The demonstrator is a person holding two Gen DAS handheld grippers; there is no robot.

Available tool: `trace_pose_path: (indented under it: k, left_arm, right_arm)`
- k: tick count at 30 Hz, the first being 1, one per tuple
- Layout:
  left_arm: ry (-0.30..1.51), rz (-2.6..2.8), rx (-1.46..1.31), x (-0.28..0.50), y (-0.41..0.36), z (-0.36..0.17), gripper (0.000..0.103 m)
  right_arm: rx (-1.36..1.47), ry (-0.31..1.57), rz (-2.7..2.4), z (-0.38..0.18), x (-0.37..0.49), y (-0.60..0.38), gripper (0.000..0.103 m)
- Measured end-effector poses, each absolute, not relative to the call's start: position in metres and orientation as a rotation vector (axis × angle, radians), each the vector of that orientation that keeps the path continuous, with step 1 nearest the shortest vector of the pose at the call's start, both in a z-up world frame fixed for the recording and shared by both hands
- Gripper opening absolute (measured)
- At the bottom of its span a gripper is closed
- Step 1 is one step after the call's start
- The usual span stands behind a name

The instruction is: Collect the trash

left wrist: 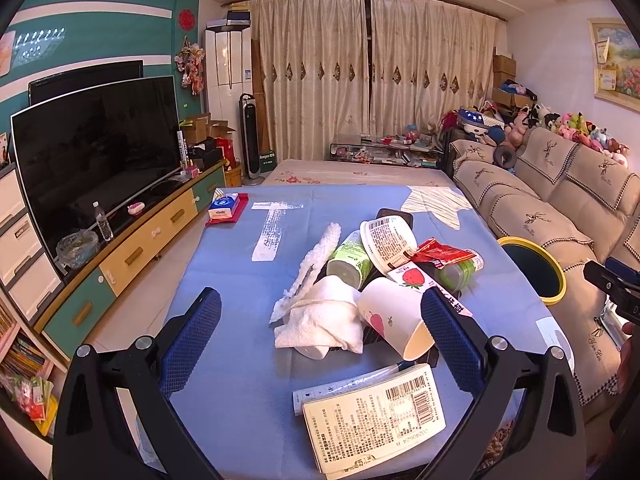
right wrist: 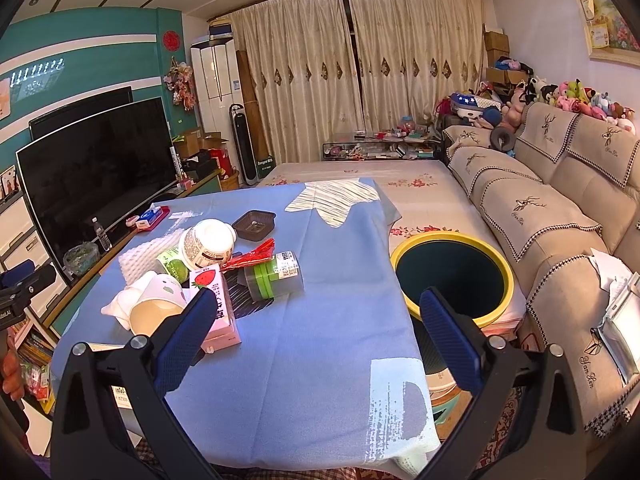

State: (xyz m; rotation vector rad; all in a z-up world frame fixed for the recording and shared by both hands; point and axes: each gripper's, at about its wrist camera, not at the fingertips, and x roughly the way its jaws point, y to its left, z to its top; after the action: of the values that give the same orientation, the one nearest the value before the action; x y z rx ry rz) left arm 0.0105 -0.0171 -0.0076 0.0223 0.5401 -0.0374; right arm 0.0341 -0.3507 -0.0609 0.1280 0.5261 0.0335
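- While nothing has been picked up yet, both tools hang over the blue tablecloth (left wrist: 240,248) with jaws spread wide and nothing between them: the left gripper (left wrist: 320,320) faces the pile, and the right gripper (right wrist: 316,320) hangs over bare cloth at the table's near right part.
- Nearest the left gripper lies a flat cream printed carton with a barcode (left wrist: 372,420), and a white tube or pen (left wrist: 348,384) is tucked along its far edge.
- Just beyond, between the left fingers, sit a crumpled white paper towel (left wrist: 320,320) and a tipped-over white paper cup with a pink print (left wrist: 396,316), touching each other.
- Behind them the heap goes on: a pink strawberry-print box (right wrist: 218,304), a green-lidded plastic jar lying on its side (right wrist: 276,276), a red foil wrapper (right wrist: 256,256), a white round tub with a printed label (right wrist: 208,244), a white foam net sleeve (left wrist: 320,256) and a dark brown plastic tray (right wrist: 254,224).
- Off the table's right edge, beside the beige sofa (right wrist: 540,208), stands the yellow-rimmed dark bin (right wrist: 452,276), its mouth wide.
- I'd say this is the very start: choosing a first piece.
- Next, I reckon, the left gripper should drop onto the towel or cup, close gently so the cup doesn't crush or skid, then carry it across to the bin.
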Motion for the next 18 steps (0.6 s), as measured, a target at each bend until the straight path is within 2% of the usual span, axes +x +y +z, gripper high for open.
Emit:
trace_pose_path:
  k: [18]
  left_arm:
    - [0.55,-0.047,0.022,0.0124,-0.0198,-0.0121,0.098]
  right_arm:
    - [0.133,0.533,0.034,-0.0625,0.0351,-0.3508,0.097]
